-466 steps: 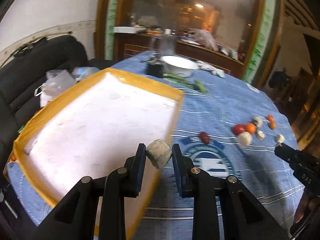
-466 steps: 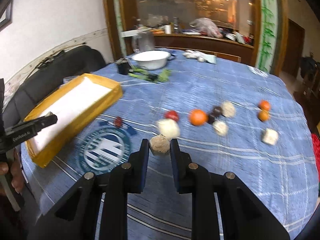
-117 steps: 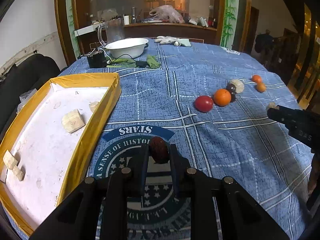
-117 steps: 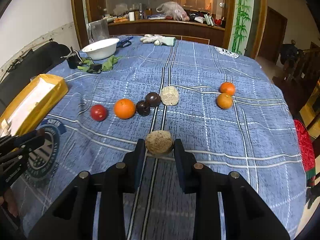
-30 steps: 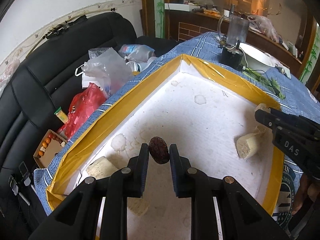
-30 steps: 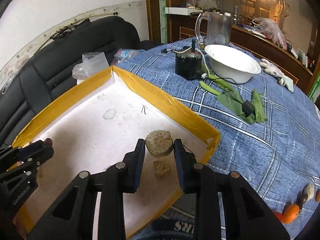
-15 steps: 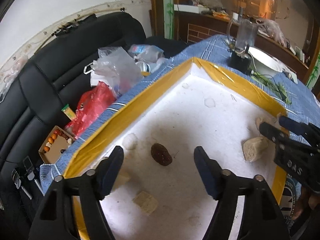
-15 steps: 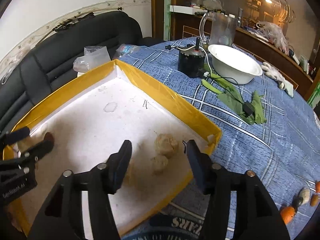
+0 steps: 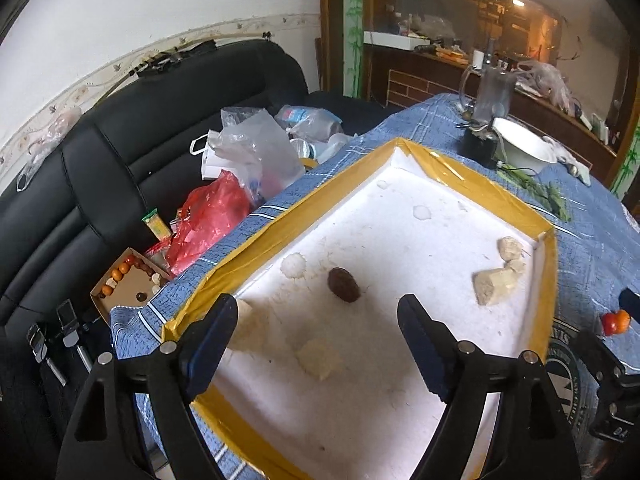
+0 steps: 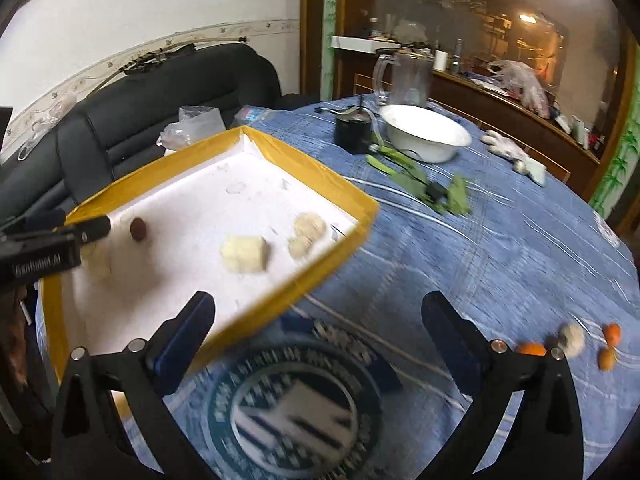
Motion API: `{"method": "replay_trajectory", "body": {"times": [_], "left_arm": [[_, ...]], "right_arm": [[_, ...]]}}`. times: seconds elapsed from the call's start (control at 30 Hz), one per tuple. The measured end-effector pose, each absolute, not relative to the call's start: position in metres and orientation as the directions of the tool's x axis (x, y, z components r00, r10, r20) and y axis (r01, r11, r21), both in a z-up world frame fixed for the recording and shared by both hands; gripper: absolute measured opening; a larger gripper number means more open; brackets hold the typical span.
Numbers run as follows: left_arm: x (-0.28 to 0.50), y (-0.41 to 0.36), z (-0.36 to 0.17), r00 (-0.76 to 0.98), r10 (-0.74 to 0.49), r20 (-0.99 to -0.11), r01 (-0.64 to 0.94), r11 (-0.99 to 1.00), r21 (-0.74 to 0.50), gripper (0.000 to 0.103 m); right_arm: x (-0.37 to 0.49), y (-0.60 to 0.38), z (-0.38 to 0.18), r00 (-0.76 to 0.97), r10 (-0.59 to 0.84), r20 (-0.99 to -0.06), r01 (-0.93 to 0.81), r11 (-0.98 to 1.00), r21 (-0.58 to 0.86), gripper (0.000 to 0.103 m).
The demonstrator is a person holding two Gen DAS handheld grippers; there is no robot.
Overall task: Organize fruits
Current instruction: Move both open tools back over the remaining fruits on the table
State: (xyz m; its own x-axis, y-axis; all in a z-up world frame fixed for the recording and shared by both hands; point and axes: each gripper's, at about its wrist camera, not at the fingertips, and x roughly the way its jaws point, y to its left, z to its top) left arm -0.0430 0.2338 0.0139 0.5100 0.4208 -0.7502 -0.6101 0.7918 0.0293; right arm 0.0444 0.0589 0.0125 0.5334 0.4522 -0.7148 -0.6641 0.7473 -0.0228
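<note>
A yellow-rimmed white foam tray (image 9: 472,178) lies at the table's left edge. In it rest a dark brown fruit (image 9: 343,290), pale chunks (image 9: 496,286) and a pale round fruit (image 9: 510,248). My left gripper (image 9: 316,316) hangs open above the tray's near end, and the dark fruit lies free just beyond its fingertips. My right gripper (image 10: 318,312) is open and empty over the tray's (image 10: 320,168) near corner and the blue cloth. The dark fruit (image 10: 139,228), a pale chunk (image 10: 244,254) and the round pale fruit (image 10: 308,224) show there too. Oranges (image 10: 530,348) and a pale fruit (image 10: 572,340) lie at the far right.
A white bowl (image 10: 424,138), a glass jug (image 10: 408,76), a black device (image 10: 354,134), green leaves (image 10: 420,184) and a glove (image 10: 512,152) sit at the table's far side. A black sofa (image 9: 120,140) with plastic bags (image 9: 248,160) and a small box (image 9: 128,280) stands left of the tray.
Both grippers opened and dropped their fruits into the tray: the left the dark fruit, the right the pale round one. Both have since drawn back, the right toward the table.
</note>
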Motion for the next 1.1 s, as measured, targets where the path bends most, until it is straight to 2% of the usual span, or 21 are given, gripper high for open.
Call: {"method": "replay_trajectory", "body": {"times": [0.23, 0.43, 0.83, 0.9, 1.07, 1.1], "left_arm": [[-0.047, 0.205, 0.024, 0.57, 0.405, -0.715, -0.563, 0.826, 0.019, 0.082], [-0.042, 0.166, 0.028, 0.655, 0.335, -0.678, -0.474, 0.88, -0.023, 0.082], [0.0, 0.07, 0.01, 0.695, 0.2, -0.69, -0.237, 0.971, 0.042, 0.082], [0.007, 0.06, 0.007, 0.694, 0.191, -0.695, -0.21, 0.976, 0.059, 0.082], [0.035, 0.027, -0.003, 0.681, 0.159, -0.715, -0.126, 0.987, 0.099, 0.082], [0.039, 0.022, -0.005, 0.683, 0.148, -0.715, -0.109, 0.989, 0.1, 0.082]], "right_arm": [[0.023, -0.006, 0.023, 0.587, 0.434, -0.683, -0.61, 0.792, -0.021, 0.103], [0.018, -0.069, 0.008, 0.615, 0.35, -0.707, -0.523, 0.852, -0.033, 0.103], [0.047, -0.179, -0.012, 0.657, 0.198, -0.728, -0.274, 0.962, 0.014, 0.103], [0.056, -0.185, -0.015, 0.654, 0.194, -0.731, -0.264, 0.964, 0.02, 0.1], [0.085, -0.187, -0.02, 0.659, 0.158, -0.736, -0.241, 0.97, -0.008, 0.079], [0.095, -0.187, -0.02, 0.661, 0.156, -0.734, -0.231, 0.973, -0.001, 0.078]]}}
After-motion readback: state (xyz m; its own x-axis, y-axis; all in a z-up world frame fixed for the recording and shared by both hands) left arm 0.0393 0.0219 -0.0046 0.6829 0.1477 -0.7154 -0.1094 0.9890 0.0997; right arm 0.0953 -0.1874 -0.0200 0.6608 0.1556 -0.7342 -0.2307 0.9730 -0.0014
